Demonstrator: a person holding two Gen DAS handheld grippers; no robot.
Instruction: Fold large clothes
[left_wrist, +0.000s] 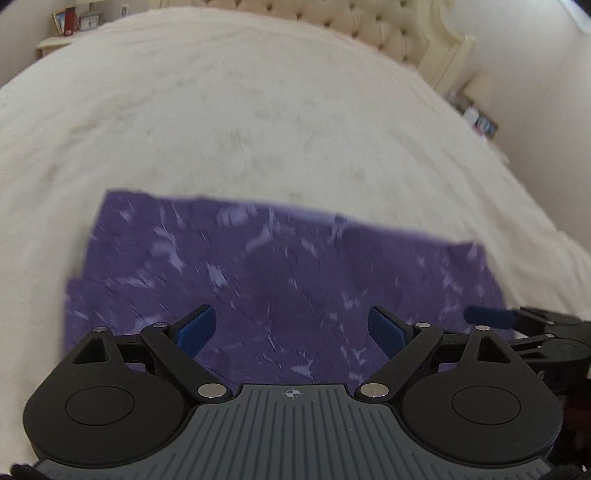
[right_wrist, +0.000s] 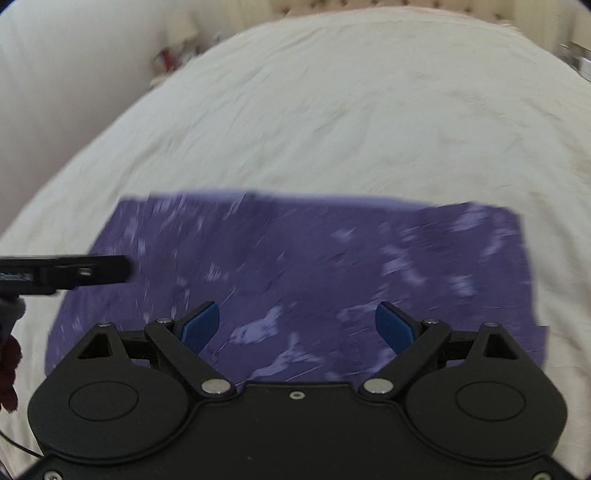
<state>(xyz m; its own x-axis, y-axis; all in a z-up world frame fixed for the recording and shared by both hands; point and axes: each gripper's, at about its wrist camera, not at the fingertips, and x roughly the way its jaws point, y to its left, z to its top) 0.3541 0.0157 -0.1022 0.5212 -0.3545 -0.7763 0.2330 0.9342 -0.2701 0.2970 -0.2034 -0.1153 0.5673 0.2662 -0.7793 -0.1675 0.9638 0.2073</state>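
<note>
2 wrist views, angled down, sharing purple garment on bed.

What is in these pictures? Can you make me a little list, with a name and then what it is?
cloth: purple patterned cloth lying flat in a folded rectangle
where: on a cream bed cover
left gripper: open, nothing between its blue pads, above the cloth's near edge
right gripper: open, holding nothing, also over the cloth
behind: tufted headboard
picture quality: blurred
</note>
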